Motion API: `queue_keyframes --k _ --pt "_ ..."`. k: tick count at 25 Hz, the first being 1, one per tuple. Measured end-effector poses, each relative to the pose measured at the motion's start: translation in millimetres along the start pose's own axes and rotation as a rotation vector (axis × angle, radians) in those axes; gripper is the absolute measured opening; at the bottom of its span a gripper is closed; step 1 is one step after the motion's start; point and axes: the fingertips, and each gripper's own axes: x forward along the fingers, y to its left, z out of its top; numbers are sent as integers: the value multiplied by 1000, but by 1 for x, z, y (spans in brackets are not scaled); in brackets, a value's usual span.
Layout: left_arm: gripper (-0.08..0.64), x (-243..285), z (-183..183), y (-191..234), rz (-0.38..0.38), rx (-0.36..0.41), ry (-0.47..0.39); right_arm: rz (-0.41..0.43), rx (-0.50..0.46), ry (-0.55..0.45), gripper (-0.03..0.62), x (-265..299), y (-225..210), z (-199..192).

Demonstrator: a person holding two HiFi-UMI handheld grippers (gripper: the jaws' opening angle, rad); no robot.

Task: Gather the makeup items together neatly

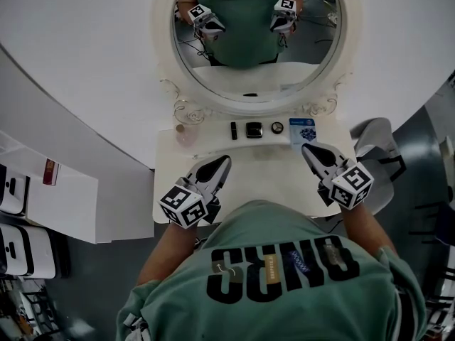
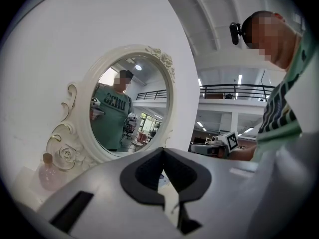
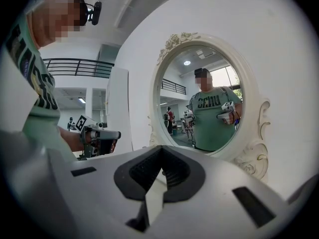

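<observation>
A: We begin with the biggest thing, the oval mirror (image 1: 256, 41), which fills the upper middle of the head view. Below it is the white worktop (image 1: 270, 183).

B: Yes, and over the front of the worktop we hold both grippers. The left gripper (image 1: 225, 160) is at the lower left of centre and the right gripper (image 1: 307, 148) is right of centre. In each gripper view the jaws are closed tip to tip, and we see nothing between them.

A: So we carry no item now. Where are the makeup items?

B: They lie in one row along the back edge of the worktop, at the foot of the mirror. The blue-and-white box (image 1: 302, 131) is at the right end. Then, going left, there are a small round pot (image 1: 277, 127), a dark square compact (image 1: 254, 130) and a thin dark stick (image 1: 233, 130). These four are near one another.

A: And the pink bottle (image 1: 183, 135)?

B: It stands further left, by the mirror's scrolled foot, apart from the other four.

A: How far is the task, in our judgement?

B: Four items already make a tidy line. The bottle, standing aside, could be the one piece left to join them, or the row could be the finished arrangement. We cannot decide this from one moment.
</observation>
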Motion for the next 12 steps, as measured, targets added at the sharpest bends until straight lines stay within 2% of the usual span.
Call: queue_keyframes --k 12 --pt "9 -1 -4 1 -4 -6 2 12 -4 5 -6 5 3 -4"
